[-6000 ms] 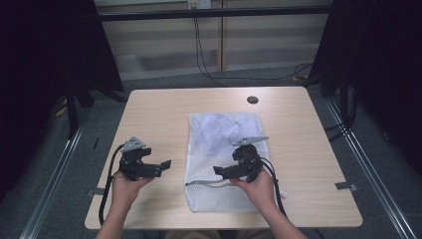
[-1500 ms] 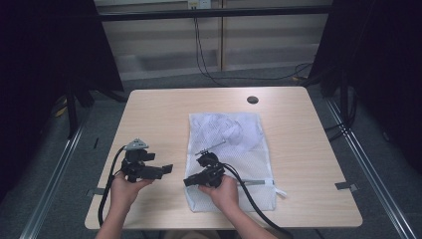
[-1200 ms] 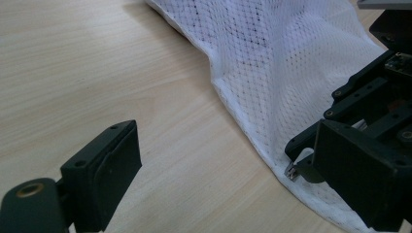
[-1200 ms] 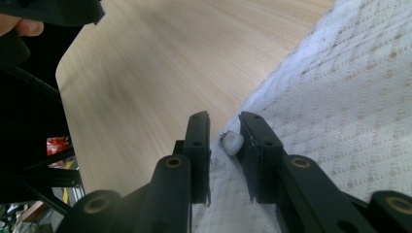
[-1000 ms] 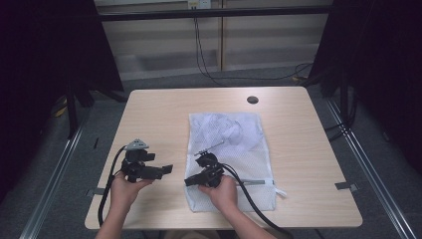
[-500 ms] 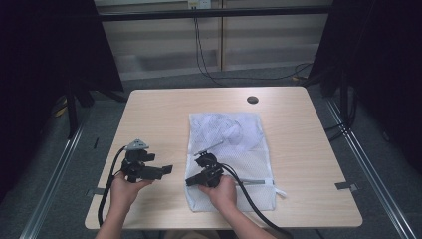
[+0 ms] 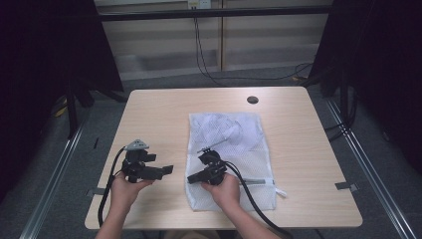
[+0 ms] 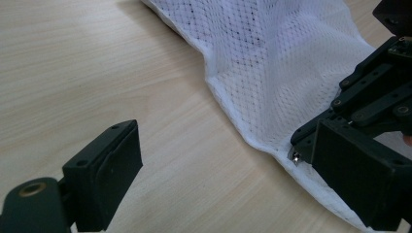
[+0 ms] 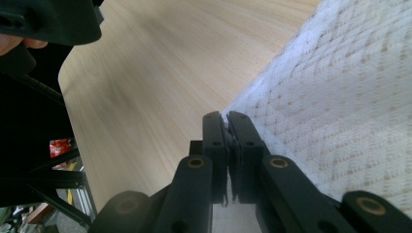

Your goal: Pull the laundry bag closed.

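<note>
A white mesh laundry bag [image 7: 234, 144] lies flat on the wooden table [image 7: 149, 114], with something pale bunched inside it near its far end. My right gripper [image 7: 192, 178] is at the bag's left edge near the front. In the right gripper view its jaws [image 9: 226, 118] have just been closing and now pinch the bag's white hem [image 9: 350, 97]. My left gripper [image 7: 166, 170] hovers just left of the bag. It stands open [image 8: 233, 194] over bare wood, and the bag's edge [image 8: 272, 58] and the right gripper [image 8: 374, 82] lie beyond it.
A dark round hole [image 7: 252, 99] sits in the table near the far edge. A strap or zip line [image 7: 259, 181] crosses the bag near the front. Black cables trail from both grippers toward the table's front edge. Bare wood stretches left and right of the bag.
The right gripper came from the bag's right side to its left edge and shut on the hem. The left gripper has stayed where it was.
</note>
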`<state>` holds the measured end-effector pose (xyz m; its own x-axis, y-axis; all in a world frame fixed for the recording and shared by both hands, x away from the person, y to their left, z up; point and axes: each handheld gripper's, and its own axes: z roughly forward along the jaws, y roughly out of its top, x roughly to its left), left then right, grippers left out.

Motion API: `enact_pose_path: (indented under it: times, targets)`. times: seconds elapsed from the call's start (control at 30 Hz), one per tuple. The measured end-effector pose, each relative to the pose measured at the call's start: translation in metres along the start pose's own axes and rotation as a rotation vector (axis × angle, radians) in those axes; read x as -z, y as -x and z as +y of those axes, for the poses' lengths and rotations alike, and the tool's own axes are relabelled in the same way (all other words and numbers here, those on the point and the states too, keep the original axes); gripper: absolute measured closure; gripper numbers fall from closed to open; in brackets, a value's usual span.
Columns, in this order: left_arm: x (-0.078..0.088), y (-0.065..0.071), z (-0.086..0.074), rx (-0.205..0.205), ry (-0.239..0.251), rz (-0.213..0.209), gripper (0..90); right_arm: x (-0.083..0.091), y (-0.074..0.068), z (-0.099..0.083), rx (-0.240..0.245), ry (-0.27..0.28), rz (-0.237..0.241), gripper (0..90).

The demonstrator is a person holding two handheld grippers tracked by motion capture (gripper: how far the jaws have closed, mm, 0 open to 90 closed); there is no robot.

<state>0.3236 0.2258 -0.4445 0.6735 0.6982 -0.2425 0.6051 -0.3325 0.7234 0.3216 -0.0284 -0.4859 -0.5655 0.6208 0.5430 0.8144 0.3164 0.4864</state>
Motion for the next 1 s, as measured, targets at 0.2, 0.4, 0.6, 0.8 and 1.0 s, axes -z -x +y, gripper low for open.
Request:
enact_pose_path:
  times: [0.2,0.4,0.6,0.8,1.0]
  targets:
    - [0.000,0.001,0.000,-0.005,-0.006,-0.006,10.9,0.008,0.002,0.001,-0.020,0.017,0.019,86.6]
    - [-0.001,0.002,0.000,0.001,-0.003,-0.015,11.5,0.018,0.004,0.003,-0.020,0.039,0.020,86.6]
    - [-0.006,0.006,0.000,0.008,-0.026,-0.039,11.6,0.024,0.004,0.003,-0.023,0.057,0.036,86.6]
    - [-0.008,0.009,0.000,0.021,-0.022,-0.058,11.4,0.028,0.005,0.003,-0.032,0.067,0.041,86.6]
    - [-0.011,0.010,0.000,0.029,-0.025,-0.071,11.5,0.034,0.005,0.004,-0.032,0.075,0.035,86.5]
